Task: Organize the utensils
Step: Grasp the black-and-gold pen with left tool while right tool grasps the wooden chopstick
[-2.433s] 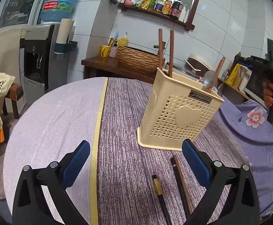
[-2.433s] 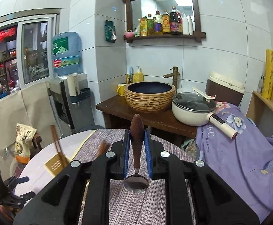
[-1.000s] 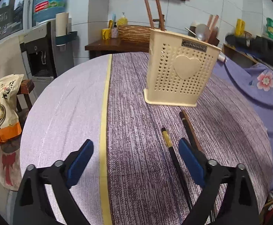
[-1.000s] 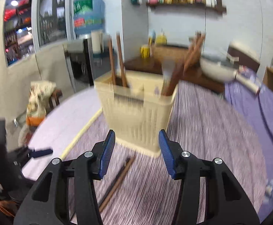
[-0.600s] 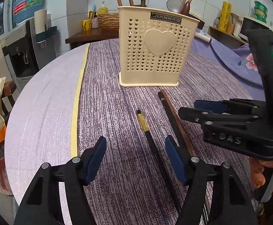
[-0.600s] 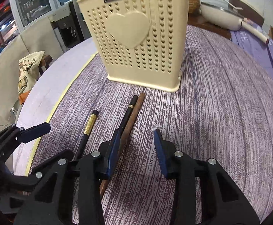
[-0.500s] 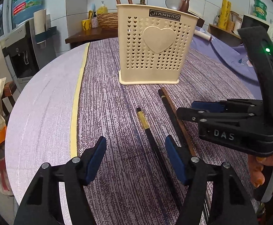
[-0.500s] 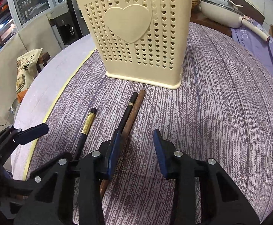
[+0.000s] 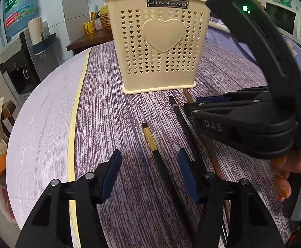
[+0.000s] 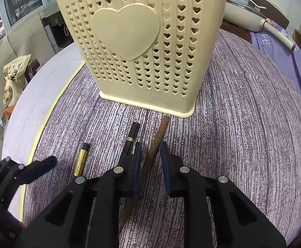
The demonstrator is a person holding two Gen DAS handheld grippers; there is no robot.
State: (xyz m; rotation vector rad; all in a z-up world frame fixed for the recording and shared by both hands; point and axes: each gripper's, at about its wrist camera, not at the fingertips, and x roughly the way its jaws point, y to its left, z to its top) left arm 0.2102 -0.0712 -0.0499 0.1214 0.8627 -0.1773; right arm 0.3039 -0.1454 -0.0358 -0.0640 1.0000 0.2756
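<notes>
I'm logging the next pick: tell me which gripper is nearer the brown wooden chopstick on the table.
Right. The right gripper straddles the brown wooden chopstick, jaws open. The left gripper sits further left, open around the black gold-banded chopstick.

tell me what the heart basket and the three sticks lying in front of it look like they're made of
Heart basket: looks like moulded cream plastic, matte, with punched heart holes and a raised heart.
Brown chopstick: probably wood, plain reddish brown and dull.
Black chopstick with the thin gold ring: smooth and dark, maybe lacquered wood or plastic.
Black chopstick with the long gold band: likewise; the band looks metallic, perhaps foil or paint.
</notes>
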